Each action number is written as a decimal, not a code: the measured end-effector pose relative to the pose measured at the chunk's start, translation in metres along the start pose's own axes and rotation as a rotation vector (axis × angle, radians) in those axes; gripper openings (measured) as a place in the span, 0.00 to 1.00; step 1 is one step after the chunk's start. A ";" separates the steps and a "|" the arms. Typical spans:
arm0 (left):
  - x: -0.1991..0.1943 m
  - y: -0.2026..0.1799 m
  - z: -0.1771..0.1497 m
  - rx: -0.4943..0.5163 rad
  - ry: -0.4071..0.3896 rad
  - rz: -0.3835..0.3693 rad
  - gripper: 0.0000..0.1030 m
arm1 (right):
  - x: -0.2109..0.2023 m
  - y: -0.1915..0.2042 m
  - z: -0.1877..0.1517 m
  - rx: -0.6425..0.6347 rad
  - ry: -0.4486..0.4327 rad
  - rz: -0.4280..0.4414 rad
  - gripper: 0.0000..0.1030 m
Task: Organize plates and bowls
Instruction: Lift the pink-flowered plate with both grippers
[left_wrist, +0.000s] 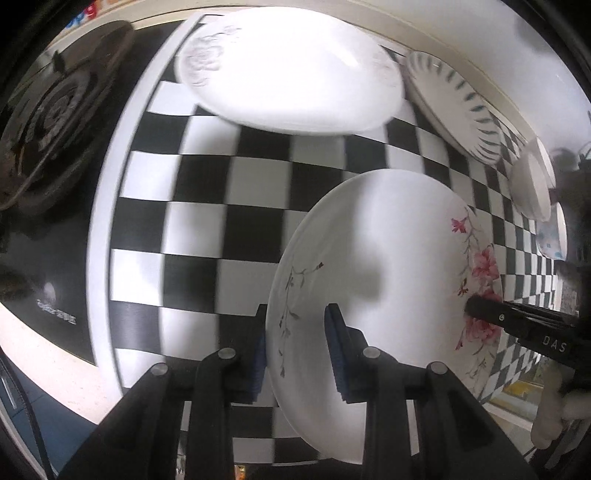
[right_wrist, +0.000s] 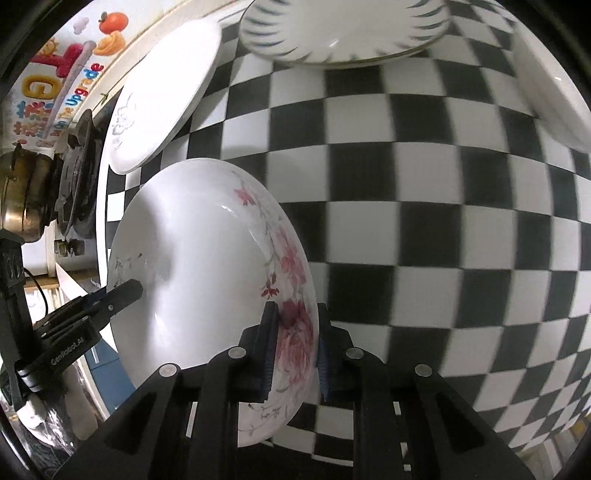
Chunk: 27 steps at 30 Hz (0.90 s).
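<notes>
Surface: black-and-white checkered mat (left_wrist: 229, 206) over a pale counter, with a gas stove burner (left_wrist: 55, 122) off past its left edge from your left wrist cam.

Wall: colourful cartoon sticker (right_wrist: 59, 74) behind the stove, seen from your right wrist cam.

Task's thing: the pink-flower plate (left_wrist: 376, 266) is right in front of both cams, tilted, with one of your grippers on each side of its rim.

Around it: a big white plate with a grey rose print (left_wrist: 288, 70) sits further back on the mat, well apart from the floral one. A plate with dark green rim strokes (left_wrist: 450, 99) is beside it to the right, and a couple of small white dishes (left_wrist: 532, 184) are lined up past that along the mat's edge, too blurry to tell bowl from plate.

In the way: nothing sits between the floral plate and the open squares of mat next to it.

Left gripper (left_wrist: 295, 332): pointing steeply down, jaws clamped on the plain, grey-twig side of the plate's rim, one pad on each face.

Right gripper (right_wrist: 295, 332): also pointing steeply down, jaws pinched on the rim right over the pink blossoms.

Cross-check: each cam catches your other gripper's black finger lying on the far side of the plate.
</notes>
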<state>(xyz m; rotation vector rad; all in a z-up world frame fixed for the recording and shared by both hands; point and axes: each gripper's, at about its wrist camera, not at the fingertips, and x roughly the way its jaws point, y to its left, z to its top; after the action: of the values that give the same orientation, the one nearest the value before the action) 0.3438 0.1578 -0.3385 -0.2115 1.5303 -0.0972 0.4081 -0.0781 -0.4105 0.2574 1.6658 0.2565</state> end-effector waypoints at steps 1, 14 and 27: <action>0.000 -0.005 0.000 0.007 0.002 -0.003 0.26 | -0.005 -0.005 -0.002 0.011 -0.009 0.000 0.20; 0.024 -0.071 0.006 0.149 0.029 -0.020 0.26 | -0.038 -0.067 -0.016 0.141 -0.091 -0.018 0.19; 0.058 -0.104 0.015 0.179 0.064 0.025 0.26 | -0.030 -0.105 -0.032 0.186 -0.098 -0.030 0.19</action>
<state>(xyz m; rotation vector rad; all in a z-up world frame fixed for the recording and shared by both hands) 0.3686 0.0460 -0.3745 -0.0472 1.5777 -0.2213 0.3780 -0.1873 -0.4120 0.3790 1.5961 0.0649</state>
